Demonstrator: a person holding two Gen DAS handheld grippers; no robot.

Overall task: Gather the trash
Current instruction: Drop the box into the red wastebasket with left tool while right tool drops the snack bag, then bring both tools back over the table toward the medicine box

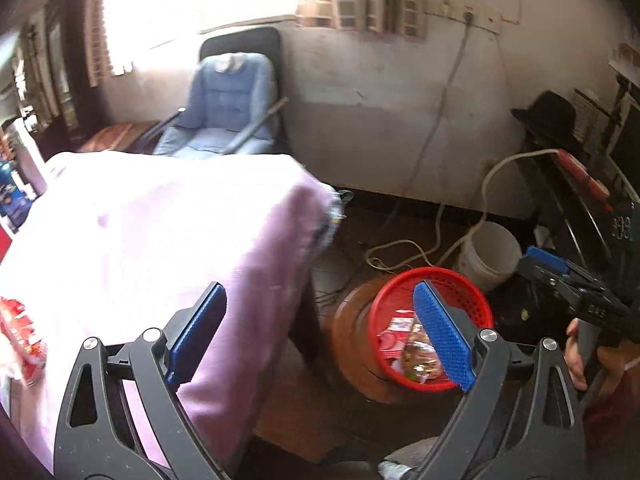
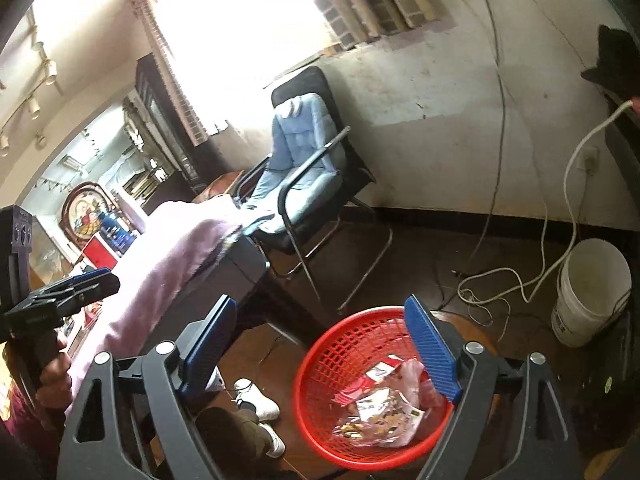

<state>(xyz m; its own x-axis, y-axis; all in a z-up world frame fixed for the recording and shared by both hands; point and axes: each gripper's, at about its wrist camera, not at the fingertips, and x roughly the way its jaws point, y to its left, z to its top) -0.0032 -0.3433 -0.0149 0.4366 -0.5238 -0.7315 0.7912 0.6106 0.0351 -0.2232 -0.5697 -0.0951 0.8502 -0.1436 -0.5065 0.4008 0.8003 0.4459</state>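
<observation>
Trash (image 2: 384, 408) sits in red basket (image 2: 332, 360): red-and-white wrappers plus a clear crinkly bag w/ brownish bits, heaped toward basket's near-right side. Basket rests on a round brown wooden stool (image 1: 352, 344), on dark floor just right of counter (image 1: 140, 240), which is draped w/ a pale pink cloth. One more red snack packet (image 1: 22, 336) lies on the cloth at far left edge of left wrist view, blurred.

Left gripper (image 1: 320, 332) fingers spread wide, nothing between them; left blue pad over the pink cloth, right pad over the basket rim. Right gripper (image 2: 324, 348) also released & empty, hovering above basket, right pad overlapping the trash in view. Each gripper shows in the other's view, held by a hand (image 1: 580, 360).

Further out: white bucket (image 2: 588, 292) right of basket, white cable (image 2: 520, 284) looping over floor, blue-cushioned chair (image 2: 300, 168) by the wall under a bright window. Person's white shoe (image 2: 256, 400) shows below counter edge.
</observation>
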